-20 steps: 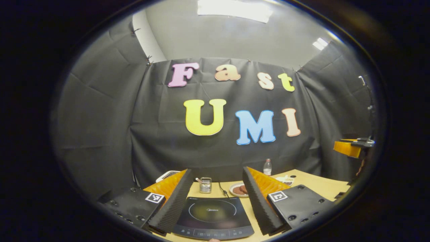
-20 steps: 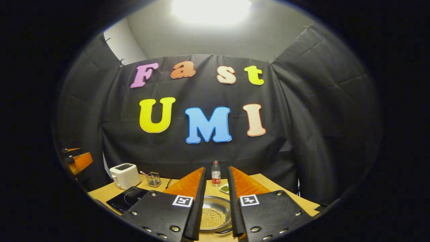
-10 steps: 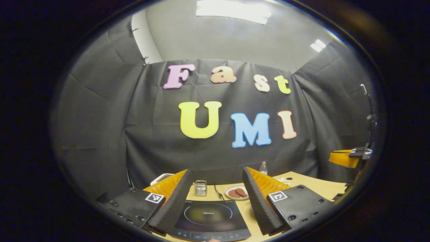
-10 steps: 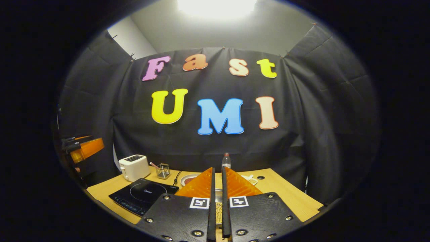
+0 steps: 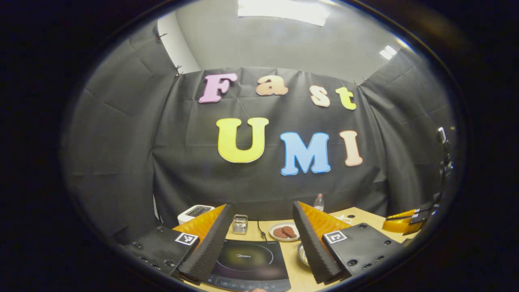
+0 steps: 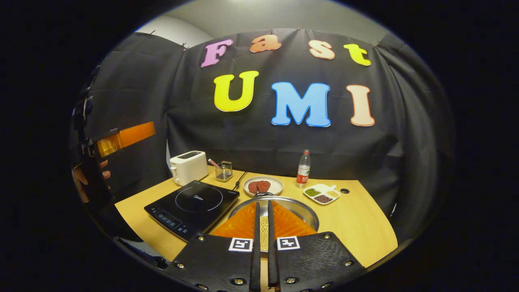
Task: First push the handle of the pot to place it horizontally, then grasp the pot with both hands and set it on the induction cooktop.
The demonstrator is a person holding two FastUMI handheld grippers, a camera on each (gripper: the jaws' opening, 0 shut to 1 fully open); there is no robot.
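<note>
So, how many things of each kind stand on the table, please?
Cooktop: 1
Pot: 1
Toaster: 1
Wire basket: 1
Bottle: 1
Plate with patties: 1
Divided dish: 1
Total: 7

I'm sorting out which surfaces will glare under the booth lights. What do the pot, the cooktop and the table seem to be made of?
Pot: probably stainless steel, silvery with a bright shiny rim.
Cooktop: looks like black glass, smooth and glossy with a printed ring.
Table: light wood or wood-look laminate, matte and even-toned.
</note>
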